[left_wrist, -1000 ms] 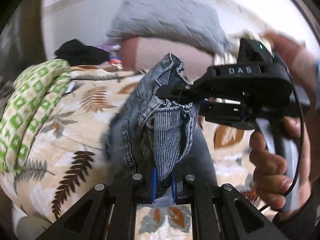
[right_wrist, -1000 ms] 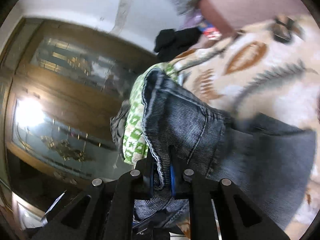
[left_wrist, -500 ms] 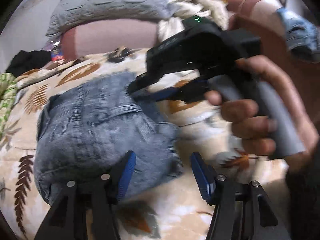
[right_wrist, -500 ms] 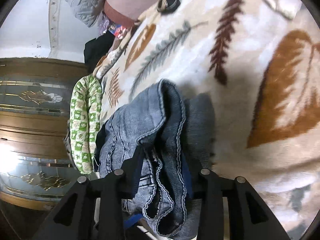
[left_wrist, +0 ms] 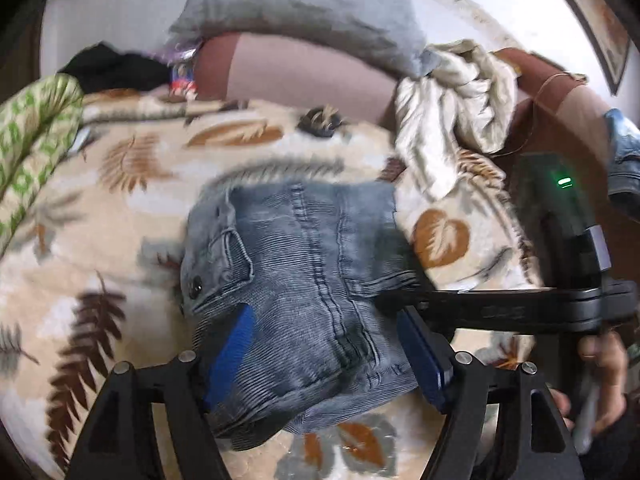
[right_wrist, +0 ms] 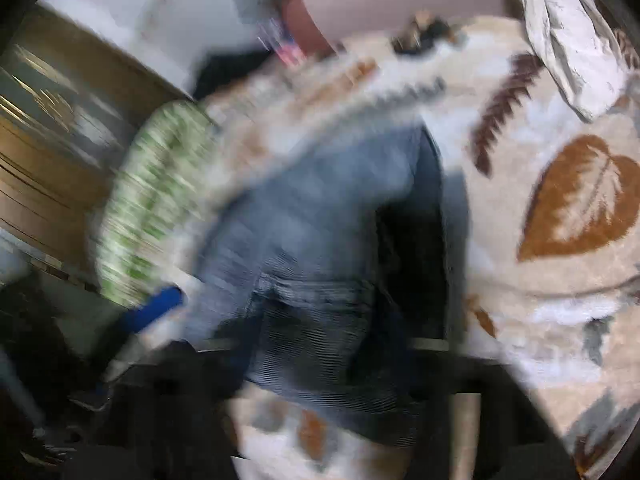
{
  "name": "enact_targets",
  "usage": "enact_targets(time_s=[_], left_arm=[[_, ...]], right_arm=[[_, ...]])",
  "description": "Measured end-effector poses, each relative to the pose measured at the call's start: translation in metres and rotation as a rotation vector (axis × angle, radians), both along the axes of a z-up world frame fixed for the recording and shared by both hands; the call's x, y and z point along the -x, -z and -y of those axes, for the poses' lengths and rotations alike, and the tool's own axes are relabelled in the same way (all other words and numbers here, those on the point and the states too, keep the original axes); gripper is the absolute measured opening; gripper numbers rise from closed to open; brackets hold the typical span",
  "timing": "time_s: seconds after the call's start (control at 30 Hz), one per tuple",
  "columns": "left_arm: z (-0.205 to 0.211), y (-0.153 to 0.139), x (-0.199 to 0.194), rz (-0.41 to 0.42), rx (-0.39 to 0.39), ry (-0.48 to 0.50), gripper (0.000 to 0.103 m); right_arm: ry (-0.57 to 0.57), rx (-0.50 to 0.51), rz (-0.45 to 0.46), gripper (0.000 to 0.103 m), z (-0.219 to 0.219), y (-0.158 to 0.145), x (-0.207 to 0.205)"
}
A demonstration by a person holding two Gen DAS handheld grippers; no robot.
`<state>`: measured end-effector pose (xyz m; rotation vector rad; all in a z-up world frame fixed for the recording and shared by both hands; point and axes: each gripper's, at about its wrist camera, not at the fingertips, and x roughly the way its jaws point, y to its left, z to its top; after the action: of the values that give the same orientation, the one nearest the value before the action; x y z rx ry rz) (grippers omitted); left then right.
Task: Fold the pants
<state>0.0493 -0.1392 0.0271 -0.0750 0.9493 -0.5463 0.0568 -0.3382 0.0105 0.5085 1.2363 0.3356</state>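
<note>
The grey-blue denim pants [left_wrist: 296, 280] lie folded in a compact bundle on the leaf-print blanket [left_wrist: 120, 208]. My left gripper [left_wrist: 324, 356] is open, its blue pads on either side of the bundle's near edge, holding nothing. My right gripper comes in from the right in the left wrist view, its finger [left_wrist: 408, 294] lying on the bundle's right edge. The right wrist view is badly blurred; the pants [right_wrist: 320, 240] fill its middle and my right gripper's jaws cannot be made out.
A green-and-white patterned cloth [left_wrist: 32, 140] lies at the left edge of the bed. A crumpled cream cloth [left_wrist: 452, 112] and a grey pillow [left_wrist: 304, 12] sit at the back by the headboard. A wooden wardrobe [right_wrist: 52, 128] stands beside the bed.
Both grippers let go of the pants: a second ago each was shut on lifted denim, now the bundle lies flat on the blanket. My left gripper opened and pulled back.
</note>
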Motion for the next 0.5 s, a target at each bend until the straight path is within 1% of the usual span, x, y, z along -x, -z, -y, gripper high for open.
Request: enact_targets(time_s=[0.03,0.1,0.13,0.17,0.2,0.23,0.27,0.3,0.33,0.37,0.43,0.47,0.5], left_arm=[[0.002,-0.001,0.005,0.016,-0.011,0.006,0.076],[0.002,-0.003,0.009,0.034,-0.01,0.032,0.076],[0.004,-0.005,0.011,0.033,-0.013,0.042,0.076],[0.008,-0.001,0.01,0.029,-0.035,0.046,0.077],[0.011,0.006,0.007,0.029,-0.074,0.044,0.077],[0.017,0.014,0.007,0.031,-0.12,0.052,0.077],[0.022,0.018,0.006,0.029,-0.144,0.065,0.078],[0.027,0.021,0.009,0.051,-0.181,0.072,0.078],[0.03,0.021,0.015,0.094,-0.229,0.075,0.078],[0.03,0.02,0.018,0.109,-0.245,0.085,0.078],[0.019,0.011,0.02,0.09,-0.19,0.093,0.078],[0.008,0.001,0.02,0.057,-0.13,0.086,0.078],[-0.009,-0.011,0.019,0.016,-0.025,0.077,0.078]], right_arm=[[0.005,0.0,0.0,0.011,0.002,-0.001,0.003],[0.033,-0.004,0.043,0.011,0.011,-0.019,0.015],[0.044,0.007,0.064,0.011,0.015,-0.027,0.023],[0.065,0.05,0.06,0.006,0.017,-0.027,0.028],[0.066,0.053,0.029,0.006,0.015,-0.018,0.027],[0.053,0.041,-0.03,0.006,0.011,-0.001,0.022],[0.031,0.053,-0.112,0.005,0.003,0.024,0.016],[0.027,0.075,-0.132,0.005,-0.001,0.031,0.013],[0.026,0.095,-0.121,0.006,-0.004,0.03,0.011],[0.021,0.091,-0.089,0.007,-0.005,0.022,0.011],[0.047,0.053,-0.066,0.008,0.003,0.013,0.013],[0.054,0.034,-0.053,0.014,0.009,0.008,0.017],[0.056,0.015,-0.028,0.02,0.015,0.0,0.022]])
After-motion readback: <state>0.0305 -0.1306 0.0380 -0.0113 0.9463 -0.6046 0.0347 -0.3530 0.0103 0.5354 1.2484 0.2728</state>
